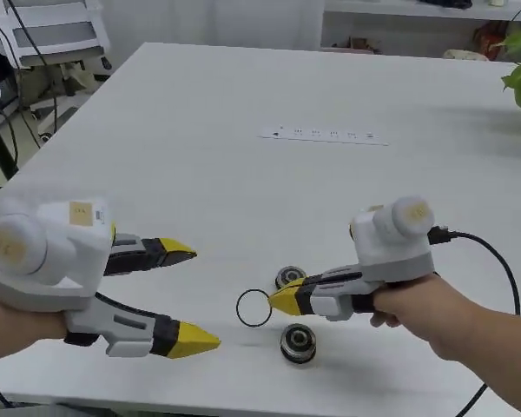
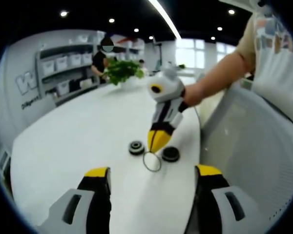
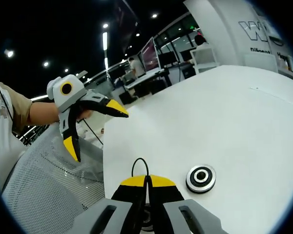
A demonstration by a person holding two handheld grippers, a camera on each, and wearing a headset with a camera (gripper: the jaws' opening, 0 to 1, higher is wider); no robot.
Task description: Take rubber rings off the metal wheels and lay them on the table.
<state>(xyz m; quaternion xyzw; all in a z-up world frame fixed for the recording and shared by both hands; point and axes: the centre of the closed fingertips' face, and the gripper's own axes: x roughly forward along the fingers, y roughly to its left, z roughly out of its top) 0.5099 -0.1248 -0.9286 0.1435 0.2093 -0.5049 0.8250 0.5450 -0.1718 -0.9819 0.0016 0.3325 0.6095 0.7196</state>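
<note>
Right gripper (image 1: 273, 301) pinches a rubber ring (image 1: 237, 307) just beside two metal wheels (image 1: 298, 341).

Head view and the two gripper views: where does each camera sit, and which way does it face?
Head view: on the headset, looking forward and down at the table; left hand and right hand show, left tool open, right tool shut on the rubber ring.
Left gripper view: on the left tool, facing along its jaws to the right tool; an arm shows.
Right gripper view: on the right tool, facing the left tool; an arm shows.
Shared: all three show the rubber ring.
</note>
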